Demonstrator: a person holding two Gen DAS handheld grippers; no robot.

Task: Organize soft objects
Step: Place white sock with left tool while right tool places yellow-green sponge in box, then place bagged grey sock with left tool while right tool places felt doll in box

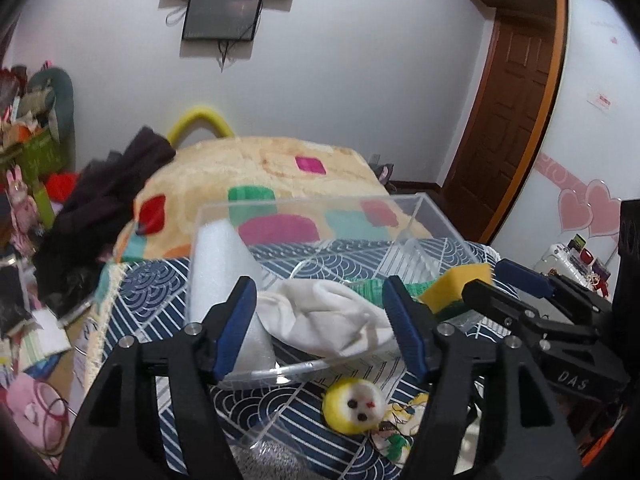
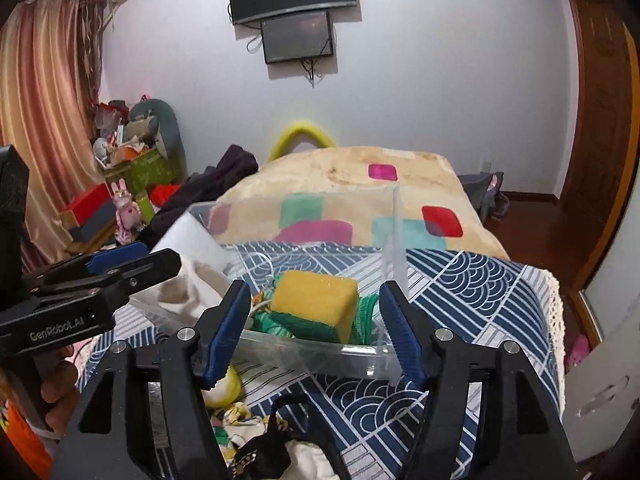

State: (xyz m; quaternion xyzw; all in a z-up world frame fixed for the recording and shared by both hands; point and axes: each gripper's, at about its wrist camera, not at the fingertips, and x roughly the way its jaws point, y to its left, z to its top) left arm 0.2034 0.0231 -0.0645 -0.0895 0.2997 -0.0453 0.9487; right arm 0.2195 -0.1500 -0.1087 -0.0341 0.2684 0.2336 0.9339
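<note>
Nearest, in front of the clear acrylic box, a round yellow plush toy with a white face lies on the blue-and-white patterned cloth, beside a printed fabric piece.

Both grippers are angled down at the box's front wall. The left gripper has its jaws apart, nothing between the pads; the right gripper is likewise spread and grips nothing.

Inside the box, from its left end to its right: a white foam block standing against the left wall, a crumpled white cloth in the middle, then green netting with a yellow-and-green sponge lying on it — the sponge tilted.

Behind the box — a plush cream blanket with coloured squares.
</note>
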